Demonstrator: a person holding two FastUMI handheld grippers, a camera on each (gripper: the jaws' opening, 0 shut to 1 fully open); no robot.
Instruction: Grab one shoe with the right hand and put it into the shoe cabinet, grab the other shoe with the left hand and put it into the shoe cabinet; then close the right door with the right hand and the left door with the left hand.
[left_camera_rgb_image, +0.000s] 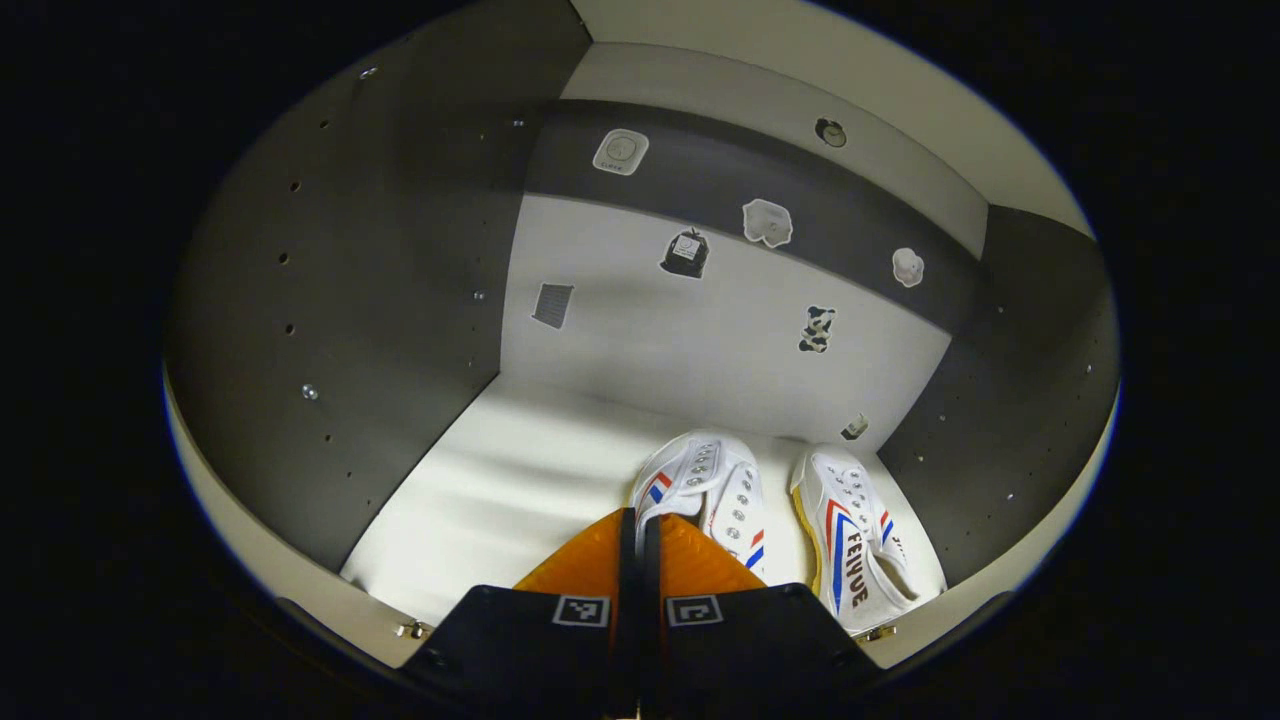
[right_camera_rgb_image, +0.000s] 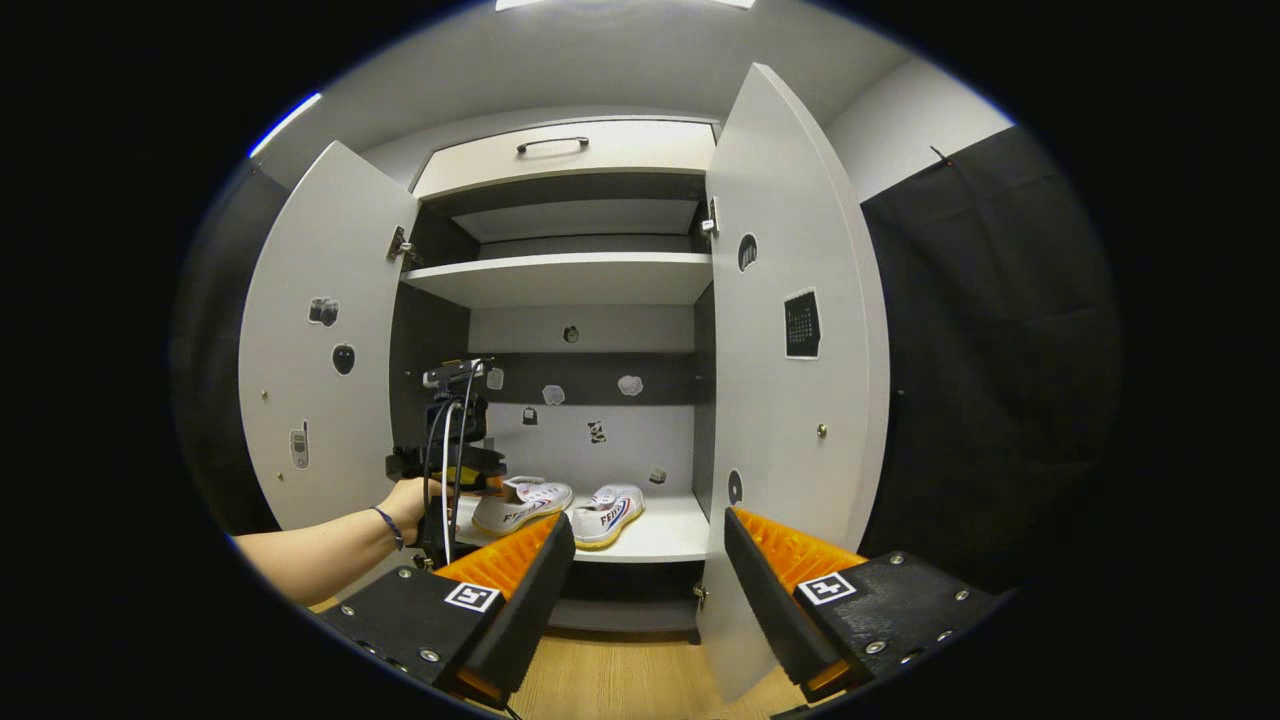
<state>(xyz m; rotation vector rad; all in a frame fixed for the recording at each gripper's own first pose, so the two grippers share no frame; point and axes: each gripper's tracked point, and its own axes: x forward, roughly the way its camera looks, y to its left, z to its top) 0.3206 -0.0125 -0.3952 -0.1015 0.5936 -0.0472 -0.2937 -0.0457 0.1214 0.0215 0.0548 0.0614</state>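
Note:
Two white canvas shoes with red and blue stripes lie side by side on the lower shelf (left_camera_rgb_image: 520, 490) of the open shoe cabinet. My left gripper (left_camera_rgb_image: 637, 520) is inside the cabinet, shut on the heel edge of the left shoe (left_camera_rgb_image: 705, 480), which rests on the shelf. The other shoe (left_camera_rgb_image: 855, 545) lies free to its right, close to the cabinet's side wall. In the right gripper view the left gripper (right_camera_rgb_image: 470, 478), held by a hand (right_camera_rgb_image: 410, 500), meets the left shoe (right_camera_rgb_image: 525, 505) beside the right shoe (right_camera_rgb_image: 607, 512). My right gripper (right_camera_rgb_image: 648, 525) hangs open in front of the cabinet, holding nothing.
Both doors stand wide open: the left door (right_camera_rgb_image: 320, 400) and the right door (right_camera_rgb_image: 790, 380), which is close to my right gripper's right finger. Above are an upper shelf (right_camera_rgb_image: 560, 275) and a drawer (right_camera_rgb_image: 565, 150). Wooden floor (right_camera_rgb_image: 620, 670) lies below.

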